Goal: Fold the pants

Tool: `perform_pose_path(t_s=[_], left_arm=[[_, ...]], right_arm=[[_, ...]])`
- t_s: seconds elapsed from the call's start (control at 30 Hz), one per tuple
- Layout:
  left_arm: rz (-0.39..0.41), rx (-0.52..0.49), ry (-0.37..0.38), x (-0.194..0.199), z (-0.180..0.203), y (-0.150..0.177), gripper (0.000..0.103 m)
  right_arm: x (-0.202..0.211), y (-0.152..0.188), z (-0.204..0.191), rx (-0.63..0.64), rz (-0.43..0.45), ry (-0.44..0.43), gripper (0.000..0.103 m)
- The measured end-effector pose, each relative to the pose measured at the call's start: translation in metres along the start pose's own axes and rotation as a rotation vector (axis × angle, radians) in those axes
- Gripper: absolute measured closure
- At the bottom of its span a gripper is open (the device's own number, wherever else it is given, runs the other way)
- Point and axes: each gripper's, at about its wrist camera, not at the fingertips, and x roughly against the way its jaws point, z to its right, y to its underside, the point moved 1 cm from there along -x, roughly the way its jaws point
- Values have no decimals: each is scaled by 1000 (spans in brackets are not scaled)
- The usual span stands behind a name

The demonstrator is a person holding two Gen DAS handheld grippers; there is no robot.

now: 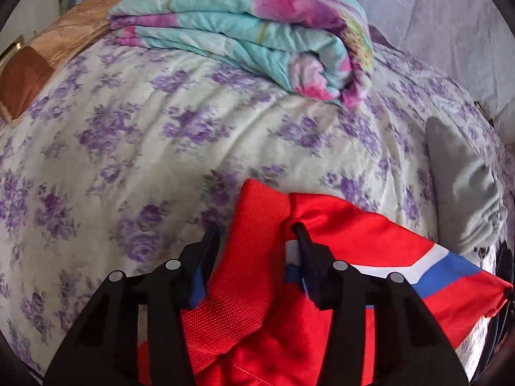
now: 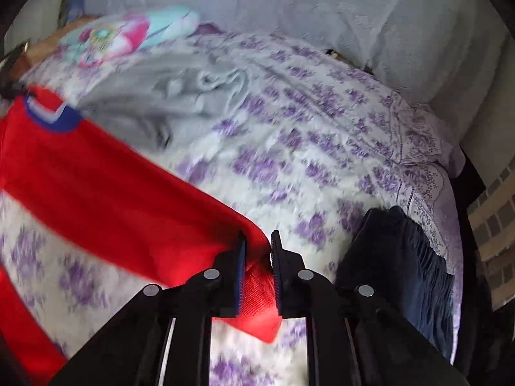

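the red pants [image 1: 257, 289] with their blue and white stripe lie bunched on the flowered bedsheet [image 1: 128, 148], low and centre-right in the left wrist view, and they look barely begun: cloth is gathered and crumpled, no clean fold is laid yet, so i'd judge nearly all the folding is left. the left gripper [image 1: 257, 228] hangs over them with its jaws standing apart; a fold of red cloth rises between the fingers and the right-hand finger tip is tucked into a pucker of it, but whether the pads truly press i cannot tell, so i read it as spread around the cloth, not pinching. the right gripper [image 2: 259, 247], low centre in its own view, has a narrower gap with a red end of the pants between the blue pads, and the cloth runs away taut toward the upper left, so it looks pinched there. that view is smeared, so the detail is soft. the left view alone shows the folded turquoise and pink quilt [image 1: 257, 38] in full at the top and a brown wooden piece at the far left; the right view alone shows a dark blue garment [image 2: 396, 267] at lower right and the grey garment [image 2: 154, 96] spread wide at upper left, which the left view catches only as a strip at the right edge.
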Motion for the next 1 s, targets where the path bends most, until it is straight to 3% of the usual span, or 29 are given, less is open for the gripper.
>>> perform_pose_path(t_s=[0.03,0.1,0.17,0.23,0.3,0.4,0.43,0.47,0.5,0.53,0.6,0.63,0.67,0.73,0.83,0.93,1.0], left_arm=[[29,30,-20,5,-6,-2,56],[60,69,-45,11,-18,-2,54],[33,48,-19,10,-23,-4,52],[21,6,-7,10,-20,-5,37],[20,-23,-9,10,-14,-5,16],[-25,-17,29,-3,-3,-7,12],[-55,-9,41,-10,-1,-5,11],[-80,-7,36,-17,1,-3,11],[-98,-14,16,-24,3,-1,11],[-99,-25,-4,-28,5,1,11],[-60,-26,-30,-24,6,2,17],[-42,-14,-41,-19,5,1,28],[-32,-5,-42,-16,3,0,32],[-44,-11,-65,-20,1,-2,30],[-82,-3,-60,-30,-3,-6,21],[-76,70,55,-5,-13,-9,21],[-27,79,98,30,-21,-4,21]], right_arm=[[-3,-8,4,-37,24,38,43],[-6,-15,11,-94,38,106,12],[-5,-11,18,-158,53,58,12],[-8,0,24,-227,32,1,12],[-16,13,30,-306,8,-72,12],[-41,31,31,-438,-49,-144,12],[-51,35,27,-472,-73,-168,20],[-63,39,22,-497,-106,-197,34],[-76,43,15,-522,-146,-261,63],[-80,46,9,-538,-158,-282,68],[-66,38,-3,-469,-96,-223,79],[-53,33,-6,-440,-60,-188,79],[-40,30,-7,-423,-24,-157,79],[-32,28,-4,-435,-13,-102,69],[-76,43,-16,-457,-222,-103,53],[-53,44,-16,-463,-128,-29,46],[-24,49,-15,-493,-61,-81,38]])
